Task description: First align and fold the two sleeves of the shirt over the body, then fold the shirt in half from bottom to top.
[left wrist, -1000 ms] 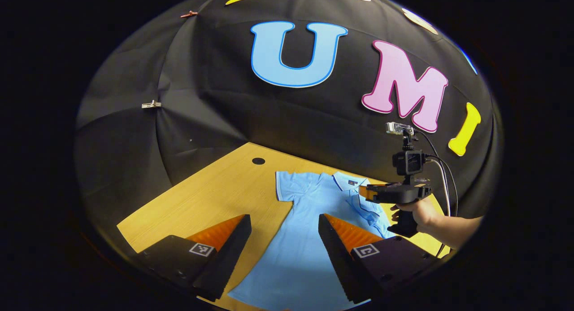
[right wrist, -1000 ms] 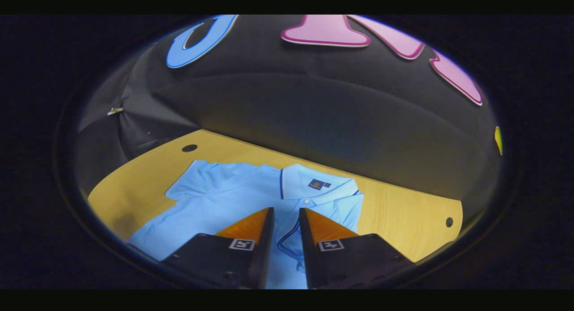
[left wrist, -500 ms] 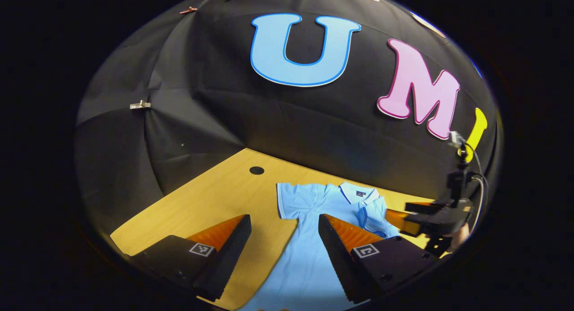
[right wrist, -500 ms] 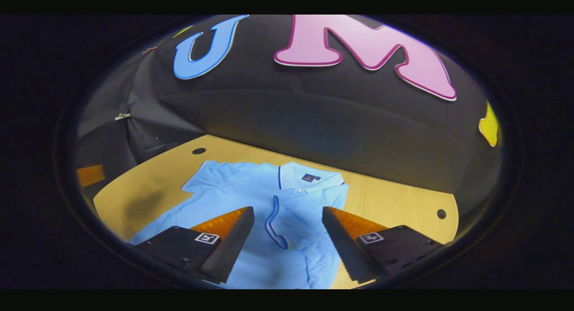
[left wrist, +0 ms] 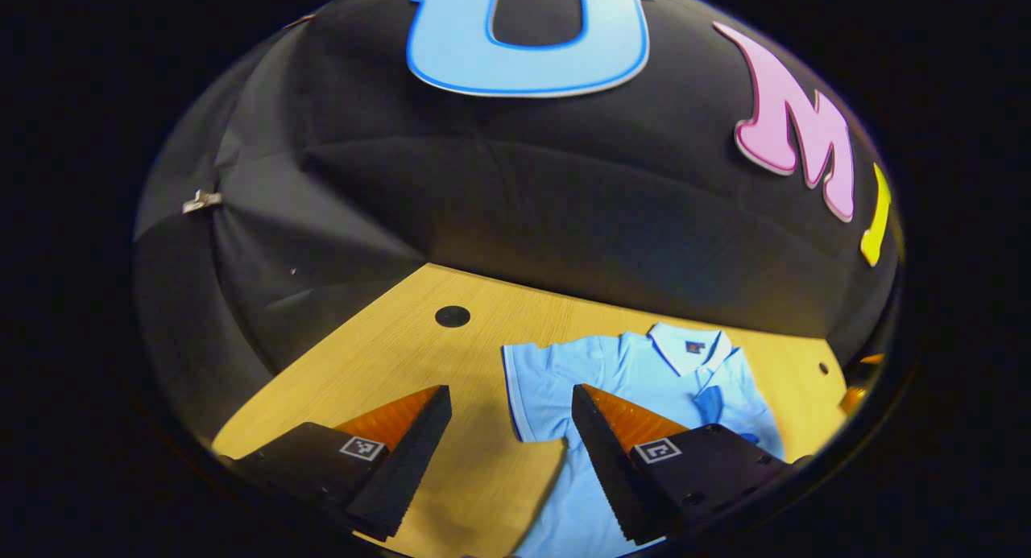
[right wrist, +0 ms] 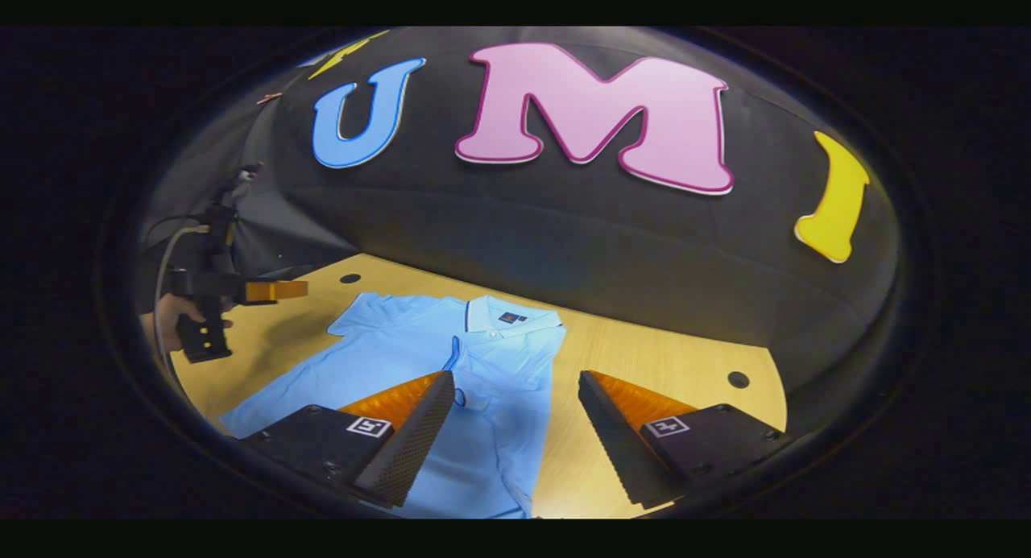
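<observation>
With one sleeve lying folded over the shirt [right wrist: 475,381] body, the spread sleeve [left wrist: 536,381] at 9 o'clock looks next up; that calls for pinching its cuff. Shirt lies flat on the bench [left wrist: 387,357], collar at 12. Left gripper [left wrist: 510,437] jaws spread, straddling that cuff, apart from it. Right gripper [right wrist: 515,429] jaws spread, empty.

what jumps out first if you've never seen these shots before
The light blue polo shirt stands out, spread flat on the wooden table, collar toward the booth wall. One sleeve is already folded over its body, while the other sleeve lies spread out. Both sets of tongs hang open above it: the left tongs by the spread sleeve, the right tongs over the folded side.
</observation>
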The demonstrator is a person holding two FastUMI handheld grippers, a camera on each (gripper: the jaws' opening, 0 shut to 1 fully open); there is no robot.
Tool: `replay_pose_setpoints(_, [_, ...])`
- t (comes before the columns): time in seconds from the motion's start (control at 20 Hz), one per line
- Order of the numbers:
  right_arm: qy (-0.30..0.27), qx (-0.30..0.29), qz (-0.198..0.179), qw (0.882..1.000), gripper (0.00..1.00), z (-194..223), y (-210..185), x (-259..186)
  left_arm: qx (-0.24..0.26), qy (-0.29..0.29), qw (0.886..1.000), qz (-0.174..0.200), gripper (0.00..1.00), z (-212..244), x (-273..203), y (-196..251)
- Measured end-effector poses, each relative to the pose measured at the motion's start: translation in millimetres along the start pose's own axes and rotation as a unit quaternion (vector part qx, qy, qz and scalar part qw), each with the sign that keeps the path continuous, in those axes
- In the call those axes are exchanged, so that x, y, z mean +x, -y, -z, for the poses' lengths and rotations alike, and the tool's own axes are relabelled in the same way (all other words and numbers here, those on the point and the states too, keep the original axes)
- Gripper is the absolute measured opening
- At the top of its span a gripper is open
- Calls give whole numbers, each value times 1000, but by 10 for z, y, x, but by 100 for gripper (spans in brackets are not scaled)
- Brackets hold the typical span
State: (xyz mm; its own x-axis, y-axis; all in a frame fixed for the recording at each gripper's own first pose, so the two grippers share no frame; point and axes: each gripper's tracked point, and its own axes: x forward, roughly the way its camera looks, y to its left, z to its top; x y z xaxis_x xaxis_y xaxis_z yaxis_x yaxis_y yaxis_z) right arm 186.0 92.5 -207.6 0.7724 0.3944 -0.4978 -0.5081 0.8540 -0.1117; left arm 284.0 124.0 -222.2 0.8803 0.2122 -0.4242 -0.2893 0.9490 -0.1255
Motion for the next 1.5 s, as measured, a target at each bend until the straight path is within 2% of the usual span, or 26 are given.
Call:
replay_pose_setpoints(0.1, [9,-4,7,1000,98,-24,120,-165,13,-12,1000,14,97,11,303,88])
replay_pose_setpoints(0.15, [13,-3,12,1000,95,-22,189,-236,19,-13,1000,21,97,-6,468,129])
replay_pose_setpoints(0.2, [15,1,16,1000,98,-2,248,-288,25,-17,999,29,96,2,629,175])
replay_pose_setpoints(0.35, [6,16,30,999,98,142,415,-435,37,-35,998,39,96,74,1035,257])
replay_pose_setpoints(0.4, [-3,24,32,999,98,218,445,-460,41,-41,998,38,92,112,1145,265])
replay_pose_setpoints(0.45, [-10,37,28,999,98,293,439,-488,45,-48,997,41,96,172,1243,277])
replay_pose_setpoints(0.7, [-22,64,37,997,98,508,511,-549,61,-79,995,29,96,440,1455,254])
replay_pose_setpoints(0.85, [-23,64,39,997,96,564,523,-552,63,-76,994,38,98,397,1444,243])
replay_pose_setpoints(0.9, [-22,65,40,997,96,581,526,-554,67,-77,994,46,95,382,1438,232])
replay_pose_setpoints(0.95, [-22,67,42,997,96,593,533,-557,69,-77,993,52,89,362,1435,248])
replay_pose_setpoints(1.15, [-30,80,47,995,96,706,551,-569,57,-69,993,73,36,387,1499,419])
replay_pose_setpoints(1.25, [-31,84,52,995,96,737,577,-570,47,-62,994,79,27,339,1482,441])
replay_pose_setpoints(1.3, [-31,85,55,994,96,761,605,-571,39,-61,994,78,13,329,1489,462])
replay_pose_setpoints(1.4, [-32,90,60,994,96,790,644,-576,44,-67,994,72,7,336,1491,485])
replay_pose_setpoints(1.5, [-32,97,63,993,96,807,668,-591,54,-73,993,69,6,329,1459,516])
